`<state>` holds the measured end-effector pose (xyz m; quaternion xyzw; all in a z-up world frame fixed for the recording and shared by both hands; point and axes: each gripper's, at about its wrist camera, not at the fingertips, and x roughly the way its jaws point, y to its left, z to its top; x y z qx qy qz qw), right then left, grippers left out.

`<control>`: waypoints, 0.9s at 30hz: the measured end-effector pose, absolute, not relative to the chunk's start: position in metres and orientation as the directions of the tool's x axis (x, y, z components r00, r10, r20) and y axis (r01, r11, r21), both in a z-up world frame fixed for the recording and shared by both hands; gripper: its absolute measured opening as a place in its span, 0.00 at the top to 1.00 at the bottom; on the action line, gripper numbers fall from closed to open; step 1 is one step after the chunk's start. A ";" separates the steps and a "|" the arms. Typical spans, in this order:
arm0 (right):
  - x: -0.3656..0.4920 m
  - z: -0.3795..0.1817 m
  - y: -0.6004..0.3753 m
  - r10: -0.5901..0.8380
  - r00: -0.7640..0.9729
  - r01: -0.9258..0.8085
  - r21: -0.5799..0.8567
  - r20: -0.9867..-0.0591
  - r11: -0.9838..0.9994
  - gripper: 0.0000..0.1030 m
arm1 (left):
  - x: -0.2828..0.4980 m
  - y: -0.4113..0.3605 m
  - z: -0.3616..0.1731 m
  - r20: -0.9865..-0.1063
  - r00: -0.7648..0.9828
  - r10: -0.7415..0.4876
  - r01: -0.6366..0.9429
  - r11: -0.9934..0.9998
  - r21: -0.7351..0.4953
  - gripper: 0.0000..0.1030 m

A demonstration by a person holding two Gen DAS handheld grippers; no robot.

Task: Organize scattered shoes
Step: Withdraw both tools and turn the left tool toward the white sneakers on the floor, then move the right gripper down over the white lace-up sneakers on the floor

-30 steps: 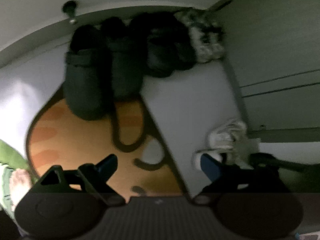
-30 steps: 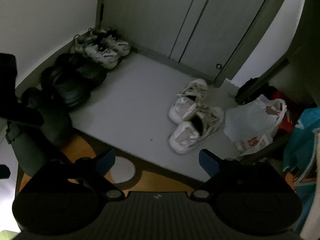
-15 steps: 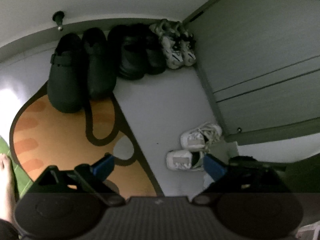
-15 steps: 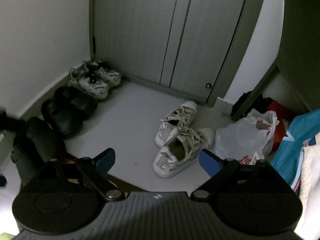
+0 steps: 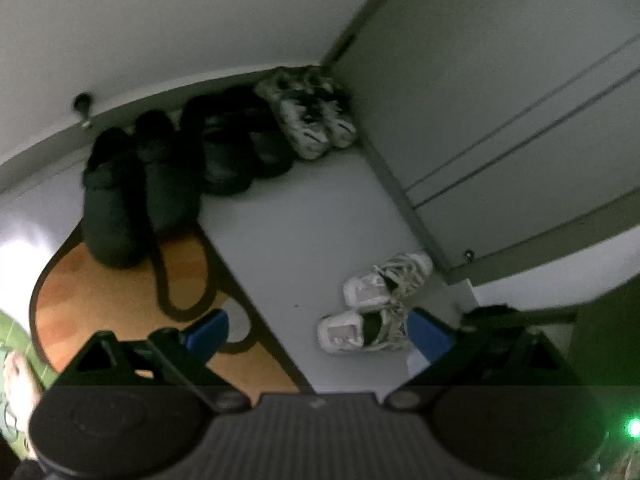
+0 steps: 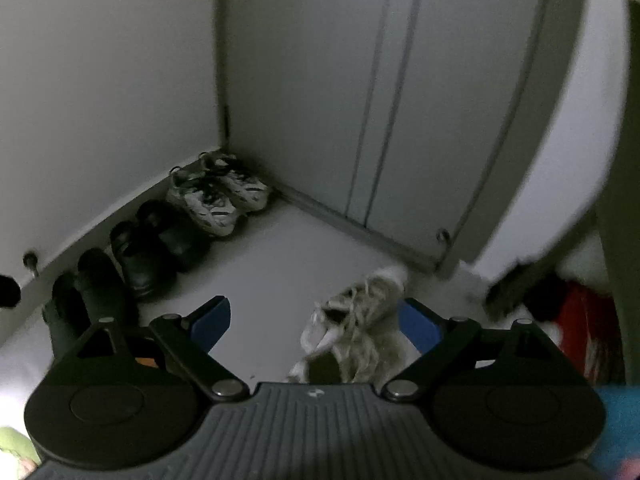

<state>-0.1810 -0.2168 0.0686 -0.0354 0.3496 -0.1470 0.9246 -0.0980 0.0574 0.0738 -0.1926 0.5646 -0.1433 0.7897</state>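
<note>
A: Where are the shoes?

B: Three pairs stand in a row along the wall [image 6: 100, 92]. The clogs [image 5: 136, 188] are at the left end, and their heels lie on the orange mat [image 5: 120, 300]. Next to them are the black shoes [image 5: 236, 144], and then the patterned sneakers [image 5: 310, 116] in the corner, just beside the door [image 6: 360, 80]. Each pair touches the next one.

A: And the white sneakers?

B: The white sneakers [image 5: 376, 308] lie on the grey floor [image 5: 304, 232], well apart from the row and near the door frame. The two are side by side and touch each other. In the right wrist view they are blurred, but I can see loose laces.

A: What about the left gripper?

B: The left gripper [image 5: 316, 332] has its jaws wide apart and holds nothing. One blue pad is over the mat, the other is just beside the nearer white sneaker.

A: And the right gripper?

B: The right gripper [image 6: 316, 320] is also spread wide and it is empty. The white sneakers show between its pads, close to the right one. I cannot tell if the pad touches them.

A: Anything else on the floor?

B: At the right edge there is a red thing [image 6: 580, 320] with something dark beside it, too blurred to name. A bare foot [image 5: 16, 376] shows at the left edge in the left wrist view.
</note>
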 end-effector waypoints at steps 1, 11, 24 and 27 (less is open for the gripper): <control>-0.175 0.067 -0.221 -0.286 0.719 0.217 -0.187 -0.634 0.958 0.09 | -0.096 0.053 0.073 -0.836 0.316 -0.448 0.029 0.885 -0.464 0.06; -0.143 0.030 -0.252 -0.243 0.712 0.053 -0.294 -0.659 0.954 0.09 | -0.099 0.048 0.050 -0.851 0.262 -0.454 0.103 0.890 -0.443 0.06; -0.129 -0.028 -0.298 -0.255 0.534 -0.099 -0.359 -0.806 0.928 0.08 | -0.093 0.061 0.012 -0.867 0.172 -0.467 0.062 0.884 -0.464 0.06; -0.122 -0.038 -0.300 -0.263 0.513 -0.133 -0.379 -0.817 0.916 0.08 | -0.088 0.067 0.008 -0.872 0.172 -0.459 0.048 0.888 -0.458 0.06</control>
